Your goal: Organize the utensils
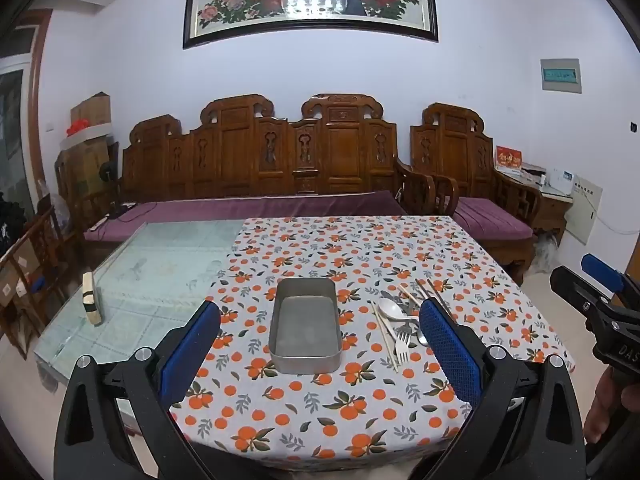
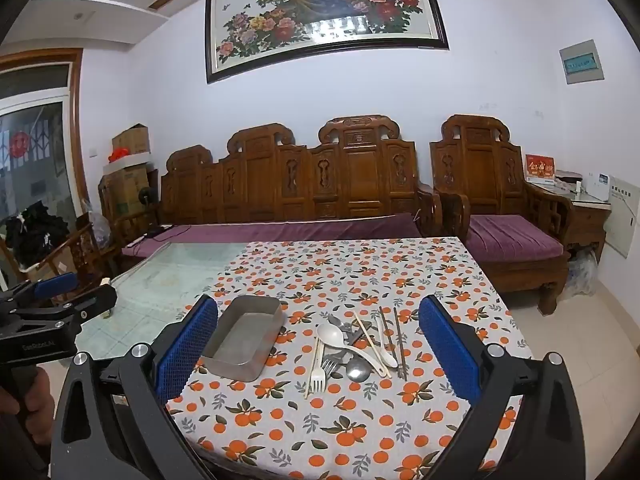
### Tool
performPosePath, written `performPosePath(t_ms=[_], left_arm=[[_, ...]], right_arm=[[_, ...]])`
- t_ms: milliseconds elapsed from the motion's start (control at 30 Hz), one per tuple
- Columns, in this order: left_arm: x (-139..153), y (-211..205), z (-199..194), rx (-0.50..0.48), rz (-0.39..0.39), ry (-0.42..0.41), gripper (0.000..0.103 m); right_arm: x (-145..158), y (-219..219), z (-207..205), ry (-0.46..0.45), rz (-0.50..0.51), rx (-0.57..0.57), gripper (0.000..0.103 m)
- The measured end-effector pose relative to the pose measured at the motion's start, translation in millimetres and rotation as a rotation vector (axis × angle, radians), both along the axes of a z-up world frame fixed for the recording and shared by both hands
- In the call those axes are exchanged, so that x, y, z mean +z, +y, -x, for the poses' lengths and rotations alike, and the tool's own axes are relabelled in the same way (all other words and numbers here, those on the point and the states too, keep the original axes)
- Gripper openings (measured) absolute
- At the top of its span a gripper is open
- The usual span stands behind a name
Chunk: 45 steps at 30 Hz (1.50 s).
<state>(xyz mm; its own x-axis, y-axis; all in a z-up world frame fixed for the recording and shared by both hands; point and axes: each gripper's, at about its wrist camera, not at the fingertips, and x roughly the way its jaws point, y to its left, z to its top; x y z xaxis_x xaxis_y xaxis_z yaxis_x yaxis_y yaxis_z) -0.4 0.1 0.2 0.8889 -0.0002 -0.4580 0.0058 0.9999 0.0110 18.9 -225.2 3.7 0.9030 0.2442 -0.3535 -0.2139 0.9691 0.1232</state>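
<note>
An empty rectangular metal tin sits on the orange-patterned tablecloth. Right of it lies a loose pile of utensils: a white spoon, a white fork, a metal fork, a metal spoon and chopsticks. My left gripper is open and empty, held above the near table edge facing the tin. My right gripper is open and empty, facing the pile. Each gripper shows at the other view's edge.
The cloth covers the right part of a glass-topped table. A small block stands on the glass at the left edge. A carved wooden sofa and armchair stand behind the table.
</note>
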Motion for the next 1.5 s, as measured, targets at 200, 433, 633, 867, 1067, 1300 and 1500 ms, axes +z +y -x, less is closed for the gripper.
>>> performPosePath(t_ms=[200, 433, 633, 867, 1067, 1300, 1500], left_arm=[[0.5, 0.3, 0.3, 0.001, -0.004, -0.001, 0.097], [0.1, -0.2, 0.3, -0.001, -0.004, -0.007, 0.097], [4.9, -0.8, 4.3, -0.002, -0.005, -0.011, 0.097], [11.1, -4.1, 6.8, -0.009, -0.010, -0.019, 0.097], [12.4, -4.5, 6.3, -0.012, -0.010, -0.021, 0.097], [13.7, -4.9, 7.0, -0.012, -0.011, -0.024, 0.097], [18.4, -8.2, 11.6, -0.012, -0.024, -0.042, 0.097]], right_arm=[[0.3, -2.8, 1.0, -0.002, 0.000, 0.000, 0.100], [-0.2, -1.0, 0.8, 0.004, 0.000, 0.004, 0.100], [1.8, -2.9, 0.9, 0.001, 0.000, 0.001, 0.100], [2.5, -3.7, 1.3, 0.001, 0.002, 0.003, 0.100], [2.2, -4.3, 1.6, -0.001, 0.001, 0.002, 0.100], [1.0, -3.6, 1.9, -0.001, -0.001, 0.002, 0.100], [6.4, -3.5, 4.0, -0.002, 0.001, 0.004, 0.100]])
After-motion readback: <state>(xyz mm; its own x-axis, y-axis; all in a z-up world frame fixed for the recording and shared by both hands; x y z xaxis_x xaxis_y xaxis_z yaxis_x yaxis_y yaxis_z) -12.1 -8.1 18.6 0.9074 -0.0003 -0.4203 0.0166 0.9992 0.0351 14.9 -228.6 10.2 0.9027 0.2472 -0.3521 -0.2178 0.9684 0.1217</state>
